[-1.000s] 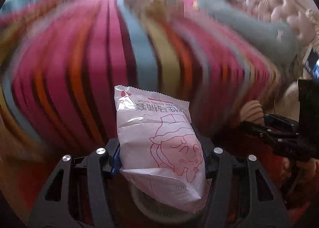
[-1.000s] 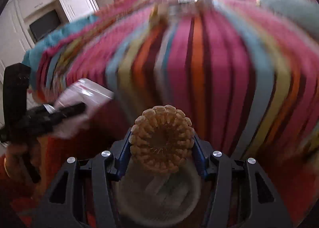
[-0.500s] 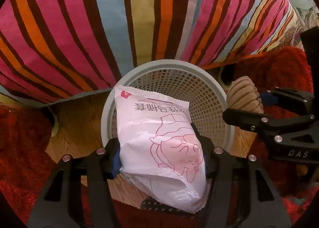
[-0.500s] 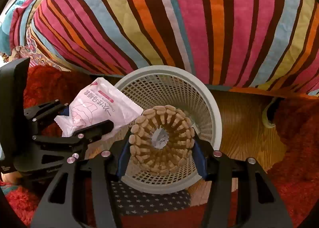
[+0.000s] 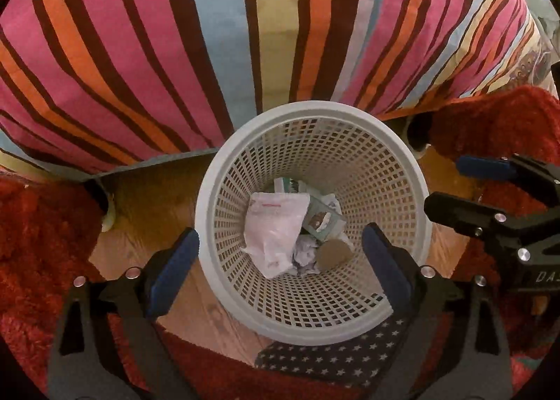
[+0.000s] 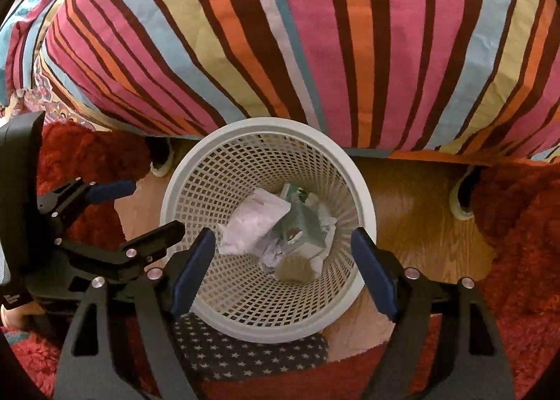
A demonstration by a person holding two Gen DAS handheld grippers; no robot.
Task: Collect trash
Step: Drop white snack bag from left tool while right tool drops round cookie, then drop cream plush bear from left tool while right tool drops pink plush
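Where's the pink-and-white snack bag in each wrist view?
Left wrist: pink-and-white snack bag lies in the basket bottom, just left of picture centre.
Right wrist: same bag in the basket bottom, left of the green carton.
Shared landmark: white mesh basket against the striped bedspread.

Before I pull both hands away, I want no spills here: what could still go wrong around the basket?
Both tools have just opened and hold nothing; the left tool and the right tool hang low over the white basket.
1. A finger could catch the rim on the way out and tip the light basket.
2. The pink wrapper lies loose on top and might slide out if it tips.
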